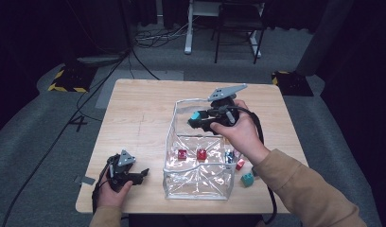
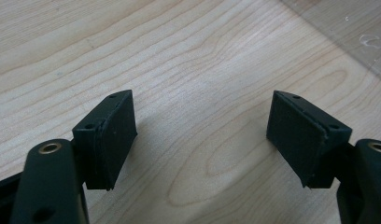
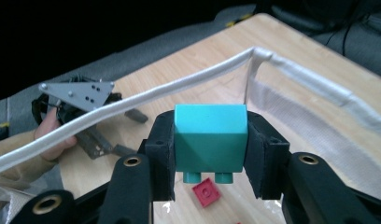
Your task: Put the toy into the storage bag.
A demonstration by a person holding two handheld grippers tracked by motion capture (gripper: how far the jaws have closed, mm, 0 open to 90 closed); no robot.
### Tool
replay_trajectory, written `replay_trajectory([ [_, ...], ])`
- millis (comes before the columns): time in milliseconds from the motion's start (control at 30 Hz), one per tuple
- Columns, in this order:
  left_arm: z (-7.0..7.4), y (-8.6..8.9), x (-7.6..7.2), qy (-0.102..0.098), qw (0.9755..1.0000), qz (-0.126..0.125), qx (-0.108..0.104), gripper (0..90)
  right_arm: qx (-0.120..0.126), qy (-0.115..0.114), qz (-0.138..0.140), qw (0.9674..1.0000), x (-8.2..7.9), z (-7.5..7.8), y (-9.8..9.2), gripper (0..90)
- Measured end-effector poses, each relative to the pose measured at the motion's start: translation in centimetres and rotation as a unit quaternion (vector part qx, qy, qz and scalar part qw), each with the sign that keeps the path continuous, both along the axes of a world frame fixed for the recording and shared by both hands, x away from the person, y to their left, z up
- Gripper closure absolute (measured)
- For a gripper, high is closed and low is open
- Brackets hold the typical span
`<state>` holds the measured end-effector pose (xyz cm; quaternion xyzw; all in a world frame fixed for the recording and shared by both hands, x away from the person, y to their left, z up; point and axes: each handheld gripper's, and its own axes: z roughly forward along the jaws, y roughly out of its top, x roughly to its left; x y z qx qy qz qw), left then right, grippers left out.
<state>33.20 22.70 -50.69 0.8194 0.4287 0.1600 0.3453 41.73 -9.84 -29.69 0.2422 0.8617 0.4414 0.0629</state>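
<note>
Nearest the front edge of the tabletop (image 1: 134,94), toward its front left corner, the left gripper (image 1: 143,174) was sitting low on the wood, jaws spread wide apart with nothing between them. Its own view just gave bare woodgrain between the two black pads (image 2: 115,135), plus a bit of clear plastic in the far right corner.

Just right of that, at the front edge around the middle, stood the clear plastic bag (image 1: 199,187), top open, white trim round the rim. Inside on the bottom were a couple of red blocks (image 1: 182,154) and a blue one (image 1: 229,156). Outside the bag, just beside its front right corner, a teal block (image 1: 248,179) and a small red piece (image 1: 240,164) lay on the tabletop.

Further back, the right gripper (image 1: 195,119) was up over the far half of the bag, above the opening. It was clamped on a teal brick (image 3: 210,138), pads pressed on both sides, studs pointing down. So that brick was in the air over the bag, not touching anything else. Below it in the right gripper view was a red block lying on the bag floor.

Beyond the far edge there was grey carpet, some cables and a chair's legs.
</note>
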Motion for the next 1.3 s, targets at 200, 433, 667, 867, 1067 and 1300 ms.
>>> replay_trajectory([
  [200,0.0,0.0,0.0,0.0,1.0,0.0,0.0,24.4,-0.041,0.022,0.006,0.9989,0.3,-1.4,1.4,58.7],
  [433,0.0,0.0,0.0,0.0,1.0,0.0,0.0,24.4,-0.088,0.063,0.02,0.9939,0.8,-3.0,2.3,58.7],
  [667,0.0,0.0,0.0,0.0,1.0,-0.001,0.0,24.4,-0.138,0.086,0.036,0.9861,0.7,-4.2,2.9,58.7],
  [867,0.0,0.0,0.0,0.0,1.0,0.0,-0.001,24.4,-0.151,0.102,0.041,0.9823,0.5,-4.8,3.3,58.4],
  [1067,0.0,0.0,0.0,0.001,1.0,-0.001,0.0,24.3,-0.122,0.097,0.041,0.9869,0.4,-4.5,3.3,39.0],
  [1300,0.0,0.0,0.0,0.001,1.0,-0.001,0.0,24.3,-0.059,0.061,0.018,0.9962,0.1,-2.4,2.2,37.3],
])
